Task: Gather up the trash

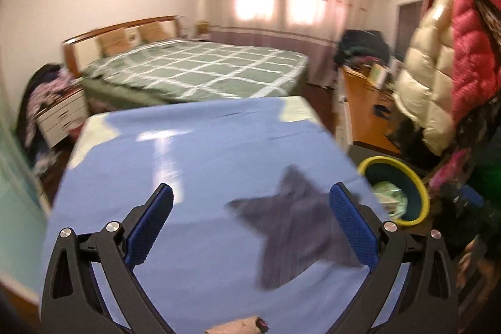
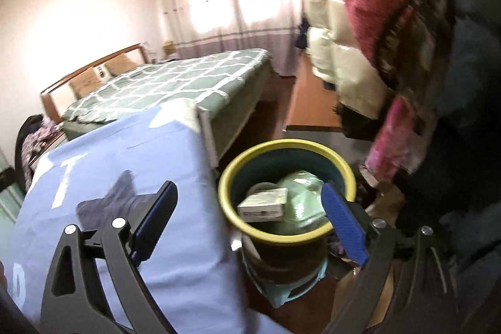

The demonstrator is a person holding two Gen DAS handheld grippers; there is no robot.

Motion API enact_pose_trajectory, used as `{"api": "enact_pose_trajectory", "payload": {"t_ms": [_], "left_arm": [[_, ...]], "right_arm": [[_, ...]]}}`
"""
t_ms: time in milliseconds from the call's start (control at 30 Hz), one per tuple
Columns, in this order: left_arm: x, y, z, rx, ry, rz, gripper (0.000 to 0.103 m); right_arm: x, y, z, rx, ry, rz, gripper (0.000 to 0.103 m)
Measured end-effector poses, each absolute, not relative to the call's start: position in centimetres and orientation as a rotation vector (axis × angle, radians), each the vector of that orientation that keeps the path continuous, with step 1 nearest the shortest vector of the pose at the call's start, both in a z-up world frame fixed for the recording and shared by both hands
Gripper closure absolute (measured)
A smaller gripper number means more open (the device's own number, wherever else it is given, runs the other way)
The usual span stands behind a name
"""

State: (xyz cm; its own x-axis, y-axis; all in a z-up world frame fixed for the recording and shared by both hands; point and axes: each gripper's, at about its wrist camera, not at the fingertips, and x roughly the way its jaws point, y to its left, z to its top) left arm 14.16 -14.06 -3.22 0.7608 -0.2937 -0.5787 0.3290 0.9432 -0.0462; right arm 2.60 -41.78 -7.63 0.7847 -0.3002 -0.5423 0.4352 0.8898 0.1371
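Both tongs, left tongs [image 1: 250, 237] and right tongs [image 2: 247, 224], gape wide and empty; trash on the surface [image 1: 194, 152] behind could be missed, or the bin [image 2: 286, 235] beneath knocked over.

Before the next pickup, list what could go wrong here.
1. The bin stands off the edge of the blue cloth, on something pale blue underneath; a dropped piece could miss it or tip it.
2. The box already lies high in the bin, so more trash may spill.
3. Both views are blurred, so aim may be off.
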Motion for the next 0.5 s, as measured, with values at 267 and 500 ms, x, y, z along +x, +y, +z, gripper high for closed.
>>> {"api": "enact_pose_trajectory", "payload": {"t_ms": [267,500], "left_arm": [[10.4,-6.0,-4.4,0.008,0.603,-0.197,0.005],[8.4,-4.4,-3.6,-0.029,0.559,-0.179,0.005]], "right_arm": [[1.5,-39.1,-6.4,0.219,0.51,-0.367,0.013],[0.6,-38.0,-5.8,0.206,0.483,-0.351,0.013]]}}
